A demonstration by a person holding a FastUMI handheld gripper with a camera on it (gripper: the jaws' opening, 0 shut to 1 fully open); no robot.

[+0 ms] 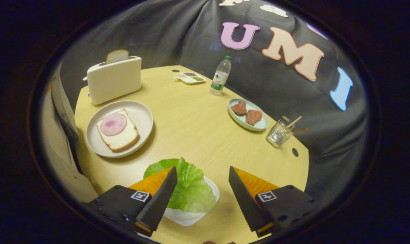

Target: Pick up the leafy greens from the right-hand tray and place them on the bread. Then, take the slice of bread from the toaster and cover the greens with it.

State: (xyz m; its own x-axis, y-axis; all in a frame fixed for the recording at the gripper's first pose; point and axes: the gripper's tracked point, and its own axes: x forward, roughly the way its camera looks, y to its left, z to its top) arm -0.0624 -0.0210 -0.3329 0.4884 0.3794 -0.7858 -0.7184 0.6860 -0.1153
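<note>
Green leafy lettuce (188, 186) lies in a small white tray (191, 217) on the yellow table, right under my gripper (203, 174). The gripper is open, hovering above the greens; the left finger overlaps the leaf's left side and the right finger stands off to its right. Beyond the fingers to the left, a slice of bread (118, 132) topped with a round pink ham slice sits on a white plate (142, 117). Behind that plate stands a cream toaster (114, 81) with a bread slice (116, 56) sticking out of its slot.
A pale blue plate (260, 125) with two meat patties lies beyond the fingers to the right. Near it stands a metal cup of utensils (279, 134). A water bottle (221, 75) and a small divided dish (189, 78) stand at the table's far side.
</note>
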